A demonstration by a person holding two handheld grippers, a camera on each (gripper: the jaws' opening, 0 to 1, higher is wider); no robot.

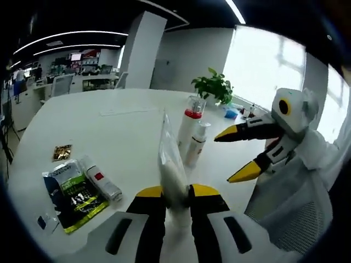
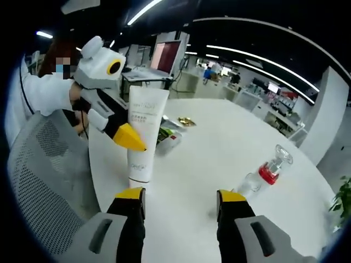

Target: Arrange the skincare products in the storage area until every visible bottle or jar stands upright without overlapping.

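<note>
Left claw (image 1: 176, 193) clamped on white tube (image 1: 171, 167).

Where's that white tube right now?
The white tube is clamped in the left gripper, held over the table's near edge. In the right gripper view it stands at left, ahead of the open right gripper.

Print on the white tube (image 2: 147, 137) is too blurred to read

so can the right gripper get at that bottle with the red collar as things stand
Probably yes. The right gripper is open and holds nothing, and the bottle with the red collar lies just beyond its far jaw on the white table, with nothing between them.
</note>
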